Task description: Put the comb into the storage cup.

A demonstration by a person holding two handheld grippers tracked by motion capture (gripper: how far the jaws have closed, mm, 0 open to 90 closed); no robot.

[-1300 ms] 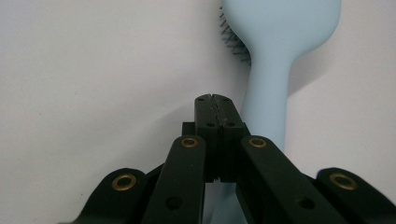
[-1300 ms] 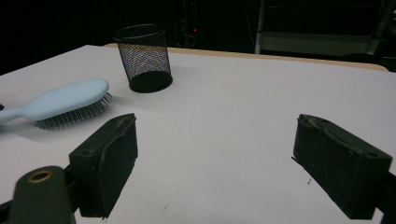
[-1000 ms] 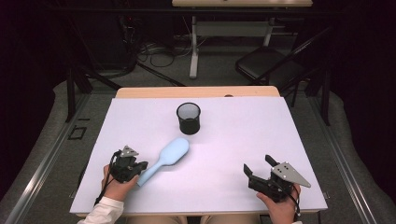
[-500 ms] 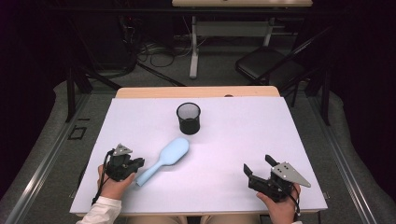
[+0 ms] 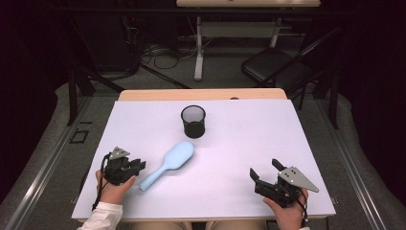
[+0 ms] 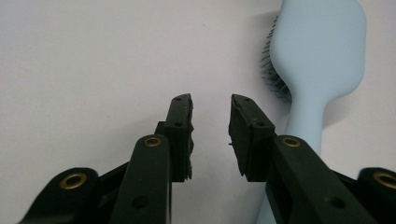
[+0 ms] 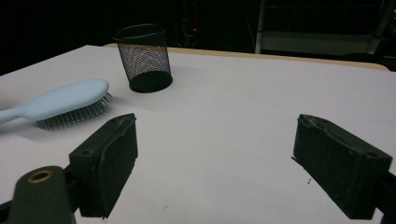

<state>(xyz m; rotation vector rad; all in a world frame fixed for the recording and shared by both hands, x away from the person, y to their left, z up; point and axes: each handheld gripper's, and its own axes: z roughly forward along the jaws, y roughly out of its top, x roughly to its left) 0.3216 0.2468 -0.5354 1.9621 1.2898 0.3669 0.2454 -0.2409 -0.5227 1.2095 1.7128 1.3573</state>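
Observation:
A light blue hairbrush (image 5: pixel 170 163) lies bristles down on the white table (image 5: pixel 239 143), handle toward the front left. My left gripper (image 5: pixel 139 166) sits just left of the handle, apart from it. Its jaws have just been opening and stand a little apart, with nothing between them; in the left gripper view the gripper (image 6: pixel 211 105) points at bare table and the hairbrush (image 6: pixel 322 60) lies to its right. My right gripper (image 5: pixel 261 171) rests at the front right, open wide and empty. The right gripper view shows that gripper (image 7: pixel 215 154), the hairbrush (image 7: pixel 65 105) and a black mesh cup (image 7: pixel 144 57).
The black mesh cup (image 5: pixel 193 120) stands upright at the table's middle back. A wooden edge (image 5: pixel 201 94) runs along the far side. Beyond it are a dark chair (image 5: pixel 273 72), a table leg and cables on the floor.
The left gripper has let go of the brush handle and drawn back to the left. The brush has shifted slightly and lies on the table. The right gripper has stayed still.

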